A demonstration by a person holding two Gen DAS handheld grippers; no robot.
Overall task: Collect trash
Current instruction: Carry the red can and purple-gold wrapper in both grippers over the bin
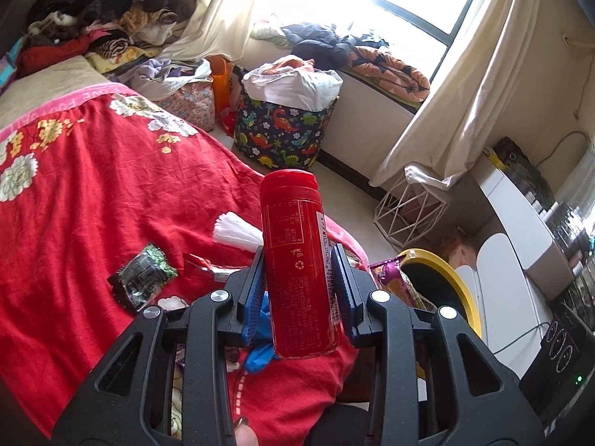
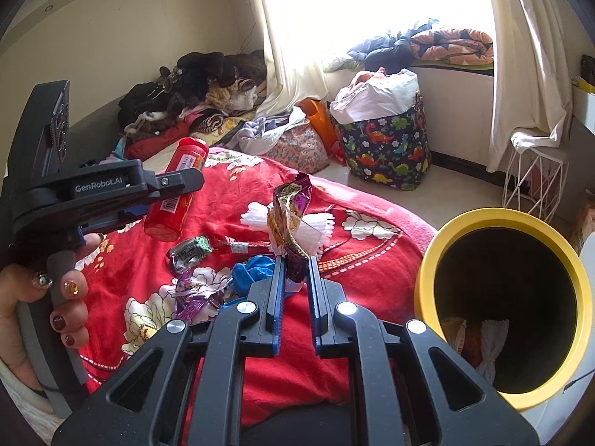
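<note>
My left gripper (image 1: 298, 256) is shut on a red plastic bottle (image 1: 295, 256), which stands nearly upright between the blue pads above the red blanket (image 1: 93, 186). The right wrist view shows that bottle (image 2: 177, 189) tilted in the left gripper (image 2: 156, 200), with a hand (image 2: 63, 297) on the handle. My right gripper (image 2: 296, 260) is shut on a purple and gold snack wrapper (image 2: 290, 215) that sticks up from its jaws. A yellow-rimmed bin (image 2: 502, 304) stands to the right with some trash inside; its rim (image 1: 446, 278) also shows in the left wrist view.
On the blanket lie a dark green wrapper (image 2: 187, 252), a white bundle of sticks (image 2: 316, 226), a blue crumpled bag (image 2: 253, 271) and a purple wrapper (image 2: 197, 293). A dinosaur-print basket (image 2: 386, 145), a white wire stand (image 2: 535, 182) and piled clothes (image 2: 193, 93) lie beyond.
</note>
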